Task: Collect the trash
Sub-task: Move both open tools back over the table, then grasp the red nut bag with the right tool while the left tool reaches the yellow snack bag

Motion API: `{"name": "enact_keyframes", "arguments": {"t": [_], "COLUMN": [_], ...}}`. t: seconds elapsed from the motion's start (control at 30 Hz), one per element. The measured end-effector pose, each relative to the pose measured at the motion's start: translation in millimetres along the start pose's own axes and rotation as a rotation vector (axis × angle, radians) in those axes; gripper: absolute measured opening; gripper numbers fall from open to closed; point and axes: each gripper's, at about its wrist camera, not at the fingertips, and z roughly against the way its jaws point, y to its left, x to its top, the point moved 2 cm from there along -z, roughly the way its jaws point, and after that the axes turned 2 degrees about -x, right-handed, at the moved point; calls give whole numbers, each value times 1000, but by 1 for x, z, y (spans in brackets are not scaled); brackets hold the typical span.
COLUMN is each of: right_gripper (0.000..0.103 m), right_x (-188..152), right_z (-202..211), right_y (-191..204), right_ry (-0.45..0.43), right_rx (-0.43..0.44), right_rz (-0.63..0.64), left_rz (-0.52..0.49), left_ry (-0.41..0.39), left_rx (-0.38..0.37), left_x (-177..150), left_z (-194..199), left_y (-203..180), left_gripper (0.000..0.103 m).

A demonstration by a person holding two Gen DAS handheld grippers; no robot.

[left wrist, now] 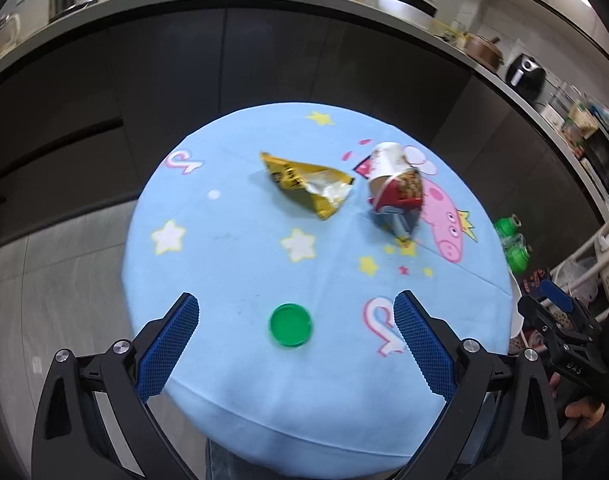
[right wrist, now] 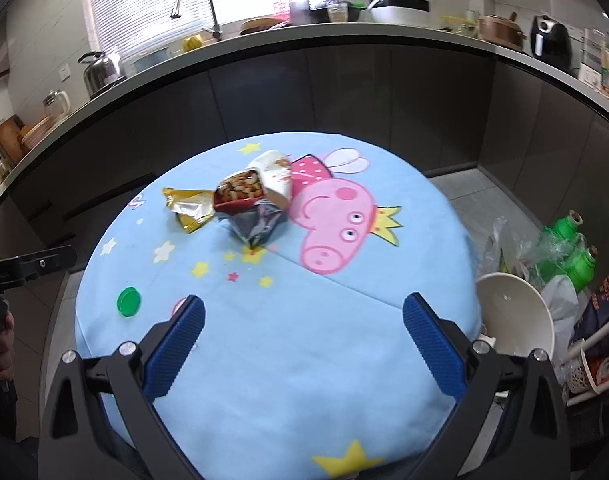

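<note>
The green cap [left wrist: 290, 325] lay flat on the near part of the blue table [left wrist: 232, 264], almost straight ahead of the left gripper [left wrist: 296, 312], whose jaws stood wide and empty. The right gripper [right wrist: 304, 316], equally wide and empty, had the cap off to its left (so the left looked nearer). The yellow wrapper [left wrist: 310, 188] and the crumpled snack bag [left wrist: 396, 188] sat farther back, just beside each other.

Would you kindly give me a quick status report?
Left gripper and right gripper open, empty. Yellow wrapper, red bag, green cap on table. Nothing in the way.
</note>
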Motion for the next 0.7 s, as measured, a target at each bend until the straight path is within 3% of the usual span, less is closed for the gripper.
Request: {"name": "enact_keyframes", "arguments": {"t": [0.3,0.7], "right_gripper": [99,76], "right_x": [27,57], "right_z": [-54,-147], "right_y": [47,68], "right_ry": [56,157], "right_rx": [97,65], "right_rz": [58,68], "left_rz": [50,74], "left_ry": [16,42], "left_rx": [-25,-33], "left_x": [3,17], "left_z": [-12,-36], "left_y": [23,38], "left_gripper": [94,94]}}
